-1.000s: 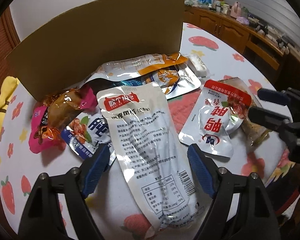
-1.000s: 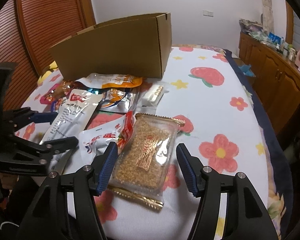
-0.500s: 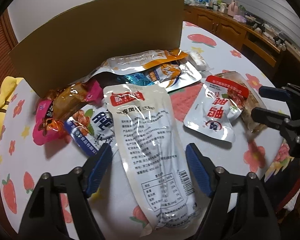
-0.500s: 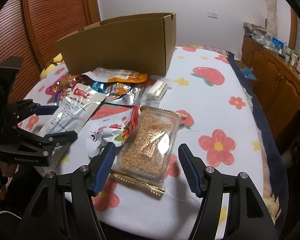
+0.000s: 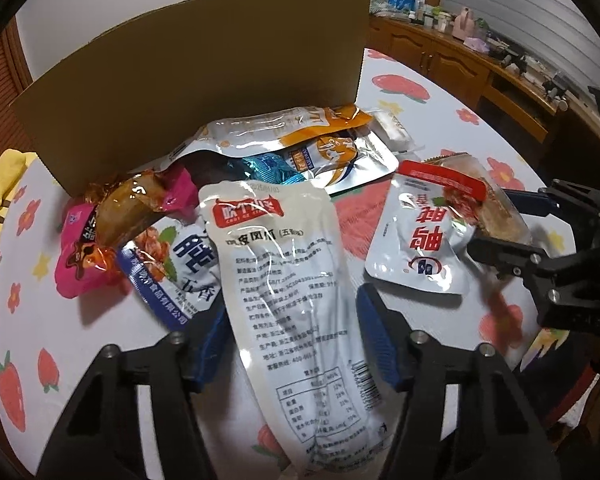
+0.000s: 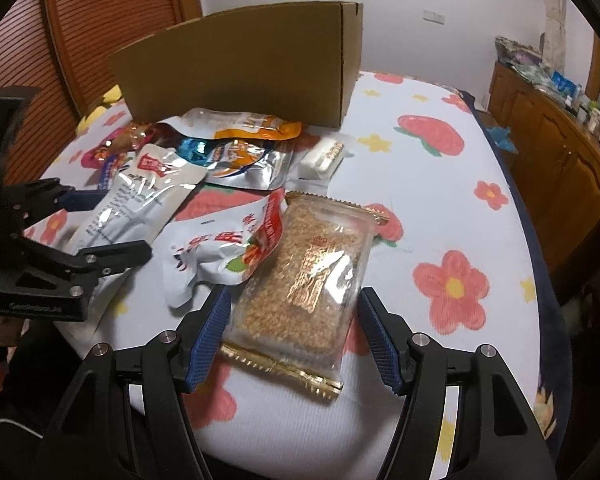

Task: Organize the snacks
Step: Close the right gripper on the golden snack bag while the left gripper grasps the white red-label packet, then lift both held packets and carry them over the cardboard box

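Snack packs lie in a heap on the flowered tablecloth (image 6: 440, 208) in front of a cardboard box (image 5: 204, 80) that also shows in the right wrist view (image 6: 252, 68). My left gripper (image 5: 290, 332) is open, its jaws either side of a long white pouch (image 5: 284, 280). My right gripper (image 6: 294, 336) is open, its jaws either side of a clear pack of brown crisp cake (image 6: 308, 276). A small white pouch with a red top (image 5: 424, 236) lies between them, partly over the cake pack.
A pink pack (image 5: 84, 256), a blue and white pack (image 5: 180, 276), silver and orange pouches (image 5: 284, 132) and a small white bar (image 6: 326, 154) lie near the box. A wooden sideboard (image 6: 560, 152) stands to the right. The table edge is close below.
Both grippers have moved forward and lower over their packs. The left jaws now straddle the long white pouch, the right jaws the cake pack. Nothing has been gripped.
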Available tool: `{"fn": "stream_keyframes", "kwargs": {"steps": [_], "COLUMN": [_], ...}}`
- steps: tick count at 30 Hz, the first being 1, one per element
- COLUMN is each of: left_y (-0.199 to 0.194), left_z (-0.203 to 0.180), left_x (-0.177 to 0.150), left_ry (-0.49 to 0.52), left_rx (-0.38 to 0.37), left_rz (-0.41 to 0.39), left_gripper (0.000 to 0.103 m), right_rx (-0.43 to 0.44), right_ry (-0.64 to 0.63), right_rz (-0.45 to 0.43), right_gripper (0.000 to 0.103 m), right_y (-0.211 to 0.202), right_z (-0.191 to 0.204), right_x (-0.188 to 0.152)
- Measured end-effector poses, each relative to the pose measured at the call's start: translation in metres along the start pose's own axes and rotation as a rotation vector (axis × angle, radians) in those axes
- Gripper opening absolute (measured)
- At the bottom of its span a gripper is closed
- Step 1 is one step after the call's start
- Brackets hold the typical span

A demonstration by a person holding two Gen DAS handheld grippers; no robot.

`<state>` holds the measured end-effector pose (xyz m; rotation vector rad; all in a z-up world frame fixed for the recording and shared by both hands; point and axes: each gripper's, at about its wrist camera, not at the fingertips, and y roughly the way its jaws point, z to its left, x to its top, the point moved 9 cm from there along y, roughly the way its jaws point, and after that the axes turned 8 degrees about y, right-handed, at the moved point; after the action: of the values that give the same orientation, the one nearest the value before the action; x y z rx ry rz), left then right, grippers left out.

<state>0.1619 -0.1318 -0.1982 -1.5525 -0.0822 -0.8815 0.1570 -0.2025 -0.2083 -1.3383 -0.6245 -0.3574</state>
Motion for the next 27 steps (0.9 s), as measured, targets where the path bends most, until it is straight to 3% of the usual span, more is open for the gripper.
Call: {"fn": "stream_keyframes", "kwargs": {"steps": [3,7,11,13,27], "left_y": [-0.003,-0.01,-0.013,-0.016,-0.039], "left_z": [0.0,0.003,0.002,-0.001,-0.005], "left_x": [0.0,0.002,0.002,0.003,0.014], "left_ry": [0.004,0.01,0.009,0.008,0.012], "left_rx": [-0.004,-0.015,-0.035,-0.049,-0.052], "left_rz": [-0.013,-0.025,-0.041,-0.056,-0.125], "left_gripper": [0.054,0.045,0.038,0.024,0.023], "right_rx": [-0.004,-0.017,-0.029,-0.027,-0.025], "right_ry": [0.008,0.0,0.0,0.007,0.02], "right_rz": [-0.006,-0.013,-0.023,-0.028,-0.077], "right_gripper": [0.066,0.052,0.048,0.048,0.048], "right_y": [0.0,-0.001,-0.004,-0.006,-0.024], "right_z": [-0.003,-0.008,-0.015,-0.017,-0.019], "right_x": [0.002,0.001,0.0,0.0,0.002]}}
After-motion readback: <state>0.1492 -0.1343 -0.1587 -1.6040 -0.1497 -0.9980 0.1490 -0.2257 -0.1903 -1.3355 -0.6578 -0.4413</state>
